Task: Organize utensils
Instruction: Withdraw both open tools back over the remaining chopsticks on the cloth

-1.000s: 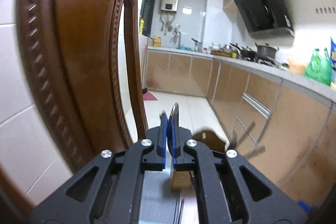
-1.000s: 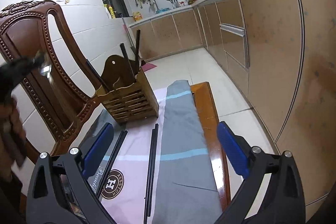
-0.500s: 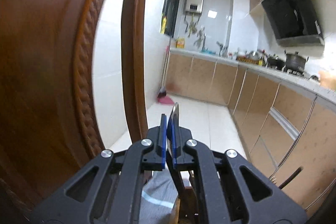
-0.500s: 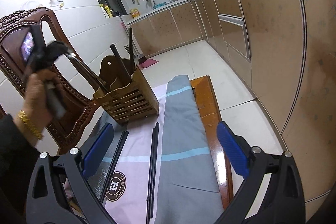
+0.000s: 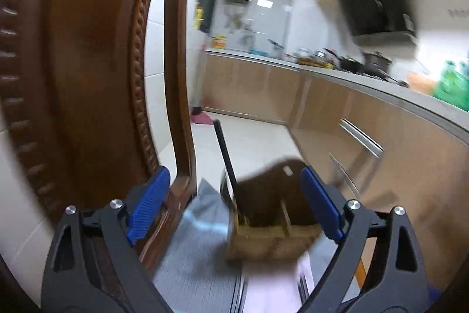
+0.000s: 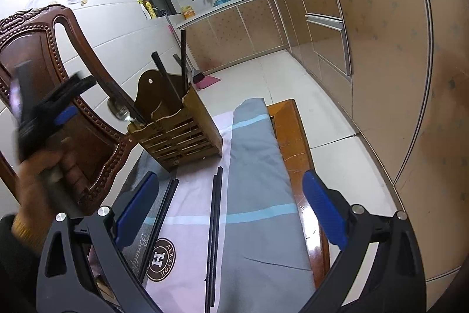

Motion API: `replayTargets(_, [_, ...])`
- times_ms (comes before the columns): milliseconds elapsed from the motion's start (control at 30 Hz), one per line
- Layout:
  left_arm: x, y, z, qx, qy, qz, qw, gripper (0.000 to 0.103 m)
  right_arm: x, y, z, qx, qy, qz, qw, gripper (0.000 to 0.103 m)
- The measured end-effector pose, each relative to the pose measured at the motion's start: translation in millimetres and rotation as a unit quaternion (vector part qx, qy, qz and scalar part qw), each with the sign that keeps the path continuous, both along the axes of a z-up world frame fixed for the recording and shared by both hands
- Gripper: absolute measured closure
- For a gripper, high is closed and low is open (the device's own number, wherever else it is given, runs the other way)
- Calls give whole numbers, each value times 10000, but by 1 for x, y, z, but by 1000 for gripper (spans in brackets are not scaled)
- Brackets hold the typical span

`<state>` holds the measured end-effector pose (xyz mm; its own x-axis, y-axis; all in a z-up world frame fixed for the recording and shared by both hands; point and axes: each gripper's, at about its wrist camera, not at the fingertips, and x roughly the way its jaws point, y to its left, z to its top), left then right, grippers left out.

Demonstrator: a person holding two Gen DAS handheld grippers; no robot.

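Note:
A wooden utensil holder [image 6: 178, 134] stands on the cloth-covered table, with black utensil handles [image 6: 183, 60] upright in it. A silver spoon [image 6: 117, 109] and a long black handle [image 5: 224, 154] lean out of its left end. My left gripper [image 5: 234, 207], whose picture is blurred, hovers just above and before the holder [image 5: 272, 222]; its jaws are opening and nothing is between the pads. A hand carries it at the left of the right wrist view [image 6: 79, 99]. My right gripper [image 6: 230, 209] stands open over the cloth, above a black chopstick pair [image 6: 215, 231]. Another black pair [image 6: 162, 219] lies by its left finger.
A carved wooden chair back [image 5: 96, 78] rises close on the left of the holder. The grey, pink and white cloth [image 6: 258, 195] covers a narrow wooden table [image 6: 290, 131], whose right edge drops to the tiled floor. Kitchen cabinets [image 6: 381, 49] run along the right.
My left gripper has dropped down to the holder and its jaws have sprung apart, letting go of the thin dark utensil it held. The right gripper has stayed where it was.

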<state>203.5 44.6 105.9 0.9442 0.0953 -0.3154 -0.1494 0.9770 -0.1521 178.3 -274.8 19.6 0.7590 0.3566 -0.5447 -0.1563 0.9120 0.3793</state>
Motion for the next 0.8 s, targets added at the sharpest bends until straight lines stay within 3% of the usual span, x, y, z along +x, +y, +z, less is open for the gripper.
replayTargets(67, [-34, -6, 0, 189, 3, -105, 9998, 5, -1, 2, 0, -39, 0, 19, 10000, 7])
replayTargets(233, [-99, -14, -33, 381, 461, -284, 9978, 5, -4, 11, -3, -204, 66, 130, 9997, 7])
replayTargets(467, [-117, -33, -92, 419, 1415, -544, 9875, 5, -31, 33, -8, -636, 135, 509, 9966, 7])
replayTargets(600, [-117, -40, -101, 541, 1600, -660, 9834, 5, -51, 45, -7, -928, 71, 684, 9933, 7])
replayTargets(800, [-122, -41, -99, 490, 1469, -772, 9849, 5, -80, 49, -17, -1047, 90, 583, 9928, 7])
